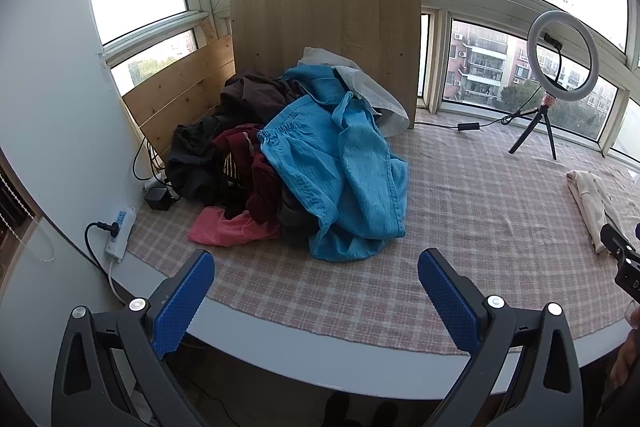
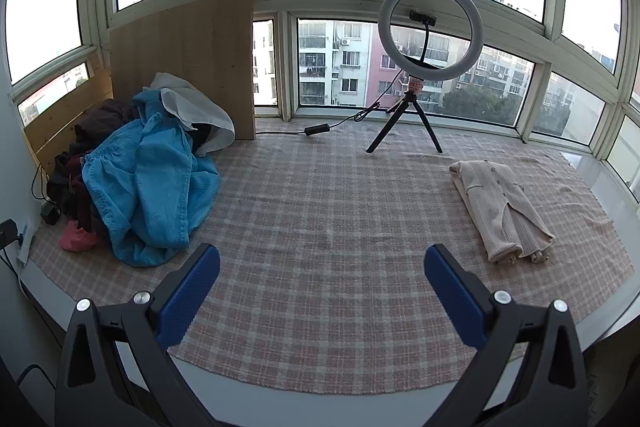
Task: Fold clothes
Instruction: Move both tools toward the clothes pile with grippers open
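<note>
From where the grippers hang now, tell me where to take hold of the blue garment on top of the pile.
Take the blue garment by its gathered elastic edge, which lies exposed on top, facing the pile's left. Come down from above with the open left gripper, probably the closer one. The lower folds are bunched against the checked cloth and likelier to drag the clothes under them.

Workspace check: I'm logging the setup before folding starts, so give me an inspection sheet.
Surface: plaid cloth, middle bare.
Job's things: unfolded clothes pile, blue garment on top; folded beige cardigan lies apart.
Clutter: ring light on tripod; wooden board behind the pile.
Grippers: left tool and right tool open, empty.
Cables: power strip, plugged; light's cord.
Surroundings: windows, apartment buildings outside.
</note>
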### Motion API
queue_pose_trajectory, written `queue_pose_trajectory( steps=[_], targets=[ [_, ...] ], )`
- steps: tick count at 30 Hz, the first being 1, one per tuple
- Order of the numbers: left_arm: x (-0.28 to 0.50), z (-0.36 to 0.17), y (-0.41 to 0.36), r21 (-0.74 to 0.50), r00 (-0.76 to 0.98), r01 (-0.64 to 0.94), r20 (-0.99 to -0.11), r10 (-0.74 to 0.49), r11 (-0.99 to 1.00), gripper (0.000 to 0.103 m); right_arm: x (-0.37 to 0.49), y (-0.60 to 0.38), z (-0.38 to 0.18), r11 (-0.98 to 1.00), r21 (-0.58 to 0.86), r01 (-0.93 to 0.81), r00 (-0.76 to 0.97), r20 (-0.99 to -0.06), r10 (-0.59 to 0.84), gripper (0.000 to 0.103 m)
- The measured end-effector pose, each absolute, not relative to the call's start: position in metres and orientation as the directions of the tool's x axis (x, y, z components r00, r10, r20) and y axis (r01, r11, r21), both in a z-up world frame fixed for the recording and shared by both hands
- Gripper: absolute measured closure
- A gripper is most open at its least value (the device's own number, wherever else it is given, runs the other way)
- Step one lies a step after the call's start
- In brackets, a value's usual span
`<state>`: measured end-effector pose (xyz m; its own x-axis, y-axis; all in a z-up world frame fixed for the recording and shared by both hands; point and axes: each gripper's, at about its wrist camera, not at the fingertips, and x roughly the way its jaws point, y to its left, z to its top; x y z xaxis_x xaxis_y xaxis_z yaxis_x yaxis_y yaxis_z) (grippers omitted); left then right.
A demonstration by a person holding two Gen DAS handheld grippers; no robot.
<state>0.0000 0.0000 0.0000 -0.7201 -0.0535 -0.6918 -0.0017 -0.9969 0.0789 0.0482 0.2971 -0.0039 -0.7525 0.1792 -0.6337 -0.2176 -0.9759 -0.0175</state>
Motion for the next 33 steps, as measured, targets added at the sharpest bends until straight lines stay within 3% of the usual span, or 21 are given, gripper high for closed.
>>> queue_pose_trajectory(
  steps=[15, 33],
  targets=[
    [-0.010, -0.004, -0.002, 0.092, -0.702, 0.023, -0.708, -0.082, -0.995, 0.001, 0.019, 0.288, -0.024, -0.988, -0.002, -0.157, -0.761, -0.638, 0.122, 0.000],
    [-0.020, -0.011, -0.033, 0.038, -0.668, 0.198, -0.726, -0.163, -0.979, 0.001, -0.022, 0.279, -0.035, -0.999, 0.020, -0.038, -0.754, -0.656, 0.016, 0.000]
  ],
)
